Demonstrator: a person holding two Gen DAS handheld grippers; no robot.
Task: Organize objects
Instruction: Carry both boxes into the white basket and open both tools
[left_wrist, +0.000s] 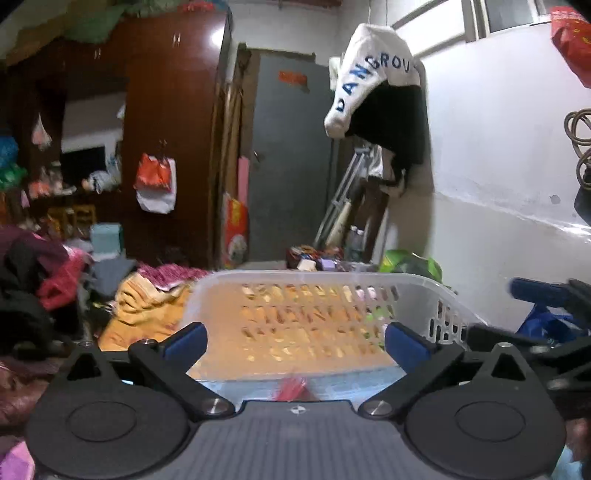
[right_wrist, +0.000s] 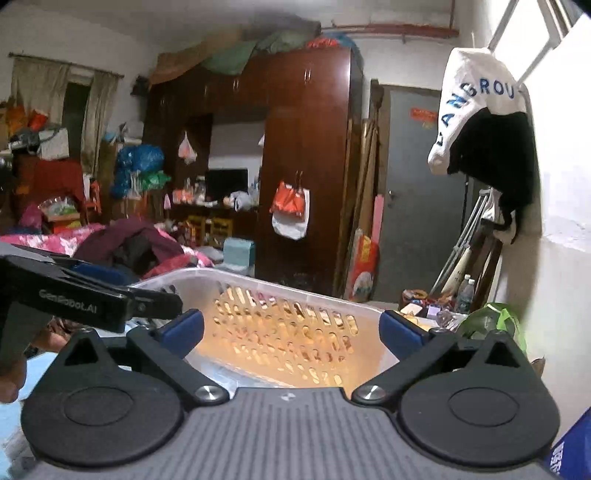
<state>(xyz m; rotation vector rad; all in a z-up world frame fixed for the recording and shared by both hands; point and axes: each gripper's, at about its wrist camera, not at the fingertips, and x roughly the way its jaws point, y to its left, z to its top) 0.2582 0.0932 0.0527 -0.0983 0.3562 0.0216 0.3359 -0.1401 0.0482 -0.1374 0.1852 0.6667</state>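
The left hand-held gripper (left_wrist: 295, 341) has its blue-padded fingers (left_wrist: 184, 341) spread wide with nothing pinched between them. The right hand-held gripper (right_wrist: 291, 330) is likewise spread wide and holds nothing. Both point slightly downward at a translucent white plastic basket (left_wrist: 436, 295) with slotted walls, which sits just ahead of the fingertips on a bed covered with an orange-yellow blanket (left_wrist: 144, 306). The basket's inside looks empty, the blanket's colour showing through its slots. A small red item (left_wrist: 291, 387) lies blurred at the left gripper's base, too smeared to identify.

In the right wrist view the left gripper's black arm reaches in from the left edge, close beside the basket's near corner. Behind stand a dark wooden wardrobe (right_wrist: 306, 166) with an orange-and-white bag (right_wrist: 290, 208) hanging on it, a grey door (right_wrist: 413, 206), and a white-and-black garment (right_wrist: 476, 122) hung on the wall. Heaped clothes (left_wrist: 40, 280) lie on the bed's left side.
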